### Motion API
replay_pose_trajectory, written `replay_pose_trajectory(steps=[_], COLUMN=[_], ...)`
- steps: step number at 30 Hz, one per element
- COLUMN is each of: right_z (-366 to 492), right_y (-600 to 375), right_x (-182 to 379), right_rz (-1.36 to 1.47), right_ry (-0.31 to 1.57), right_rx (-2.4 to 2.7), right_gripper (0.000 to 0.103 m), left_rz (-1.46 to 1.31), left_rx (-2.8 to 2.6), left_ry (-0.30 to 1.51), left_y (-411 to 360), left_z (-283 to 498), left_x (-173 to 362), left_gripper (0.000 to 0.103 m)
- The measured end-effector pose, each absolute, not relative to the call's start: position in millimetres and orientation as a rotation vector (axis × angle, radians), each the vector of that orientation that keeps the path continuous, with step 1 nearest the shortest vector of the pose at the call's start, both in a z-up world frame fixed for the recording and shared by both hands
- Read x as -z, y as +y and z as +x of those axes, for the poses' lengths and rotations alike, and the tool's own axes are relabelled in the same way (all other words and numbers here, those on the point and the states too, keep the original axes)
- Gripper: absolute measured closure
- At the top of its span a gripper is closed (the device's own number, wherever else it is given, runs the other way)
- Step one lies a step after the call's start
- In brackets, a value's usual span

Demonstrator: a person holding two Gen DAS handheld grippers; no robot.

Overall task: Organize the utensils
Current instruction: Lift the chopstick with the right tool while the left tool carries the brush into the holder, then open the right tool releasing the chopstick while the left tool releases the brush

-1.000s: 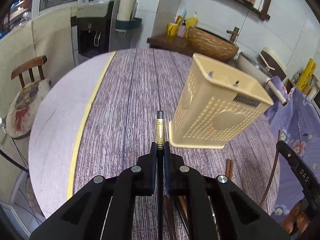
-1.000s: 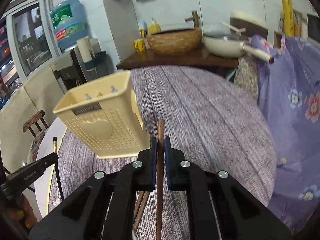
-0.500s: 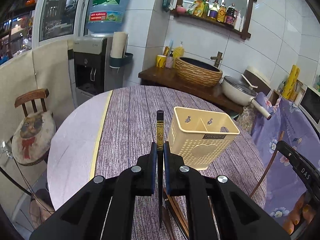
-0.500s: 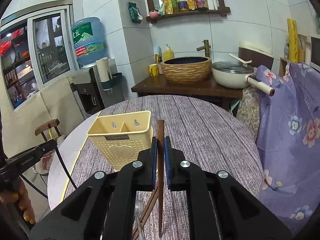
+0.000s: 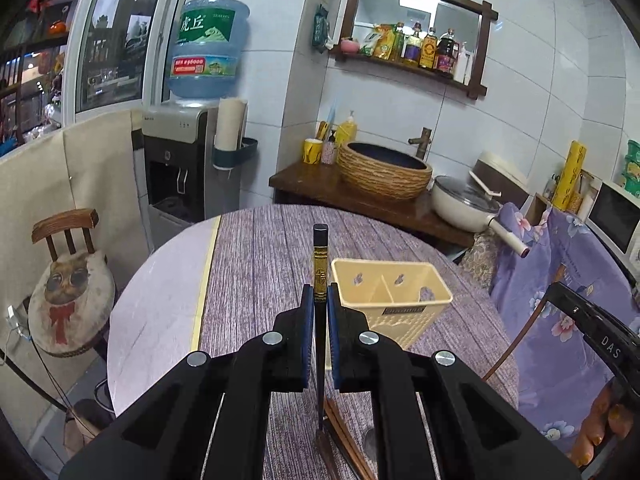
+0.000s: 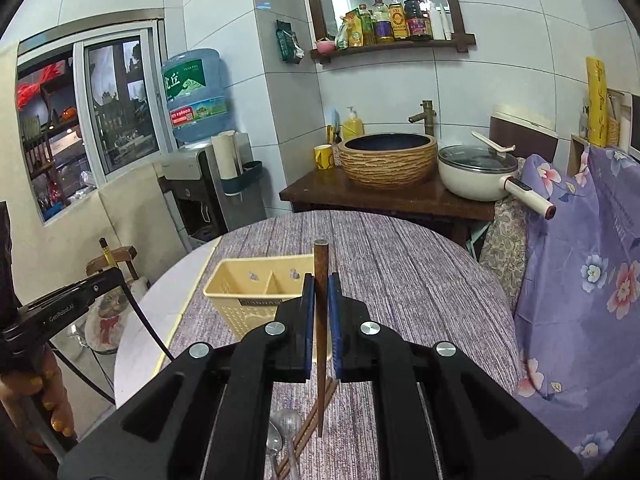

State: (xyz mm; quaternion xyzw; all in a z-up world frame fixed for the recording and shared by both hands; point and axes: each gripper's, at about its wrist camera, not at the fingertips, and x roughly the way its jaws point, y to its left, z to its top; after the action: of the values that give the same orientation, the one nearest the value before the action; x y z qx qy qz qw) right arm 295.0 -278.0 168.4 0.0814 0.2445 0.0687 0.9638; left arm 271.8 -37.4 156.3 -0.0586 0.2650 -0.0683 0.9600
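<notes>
The round counter [image 5: 256, 264], under a grey-purple wood-grain cover, carries everything here. On it stands the cream perforated utensil holder [image 5: 394, 300], upright, its open top split by a divider into two compartments, both of which look empty. It is thin plastic, so I judge it light and apt to tip or slide if a utensil knocks its rim; anything entering it should go down through the open top rather than push against a wall.

The left tool [image 5: 320, 312] is pressed together on a black chopstick [image 5: 320, 264] with a gold band, pinching it just below that band, the square end sticking up past the pads and the thin end hanging toward the counter. The right tool [image 6: 320, 312] likewise pinches a brown wooden chopstick [image 6: 321, 272] near its thick end. Both sticks are held above the counter, near the holder but outside it. They are stiff, very light and smooth, so a narrow pinch can let them pivot; a grip near the thick end, as here, leaves the taper free to lead in.

Below the tools lie more brown chopsticks [image 6: 308, 432] and two metal spoons [image 6: 286, 428], flat on the counter; the spoons look slick and best taken by the handle.
</notes>
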Motion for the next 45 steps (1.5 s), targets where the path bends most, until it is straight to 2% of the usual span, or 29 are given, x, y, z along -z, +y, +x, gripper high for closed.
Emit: replay_pose_trajectory(steps=[11, 16, 22, 31, 45], right_z=[335.4, 361.9, 393.7, 419.3, 424.8], right_y=[-266.3, -251.6, -233.2, -224.7, -225.0], right_x=[-285.8, -312.1, -272.0, -197.7, -172.0], right_rz=[0.181, 0.169, 0.165, 0.152, 0.14], right_ry=[0.36, 0.288, 0.33, 0.447, 0.482], right_rx=[-0.155, -0.111, -0.101, -0.089, -0.076], right_gripper=[0.095, 0.095, 0.095, 0.095, 0.095], left_rz=[-0.137, -0.158, -0.175, -0.155, -0.132], left_rx=[0.176, 0.151, 0.135, 0.162, 0.162], left_ry=[0.4, 0.362, 0.424, 0.55, 0.621], left_y=[-57.4, -65.2, -73.2, -79.2, -81.2], left_z=[298.9, 328.0, 361.9, 371.9, 380.4], left_x=[-255.2, -271.7, -226.1, -157.1, -122.7], left_gripper=[0.095, 0.095, 0.095, 0.095, 0.095])
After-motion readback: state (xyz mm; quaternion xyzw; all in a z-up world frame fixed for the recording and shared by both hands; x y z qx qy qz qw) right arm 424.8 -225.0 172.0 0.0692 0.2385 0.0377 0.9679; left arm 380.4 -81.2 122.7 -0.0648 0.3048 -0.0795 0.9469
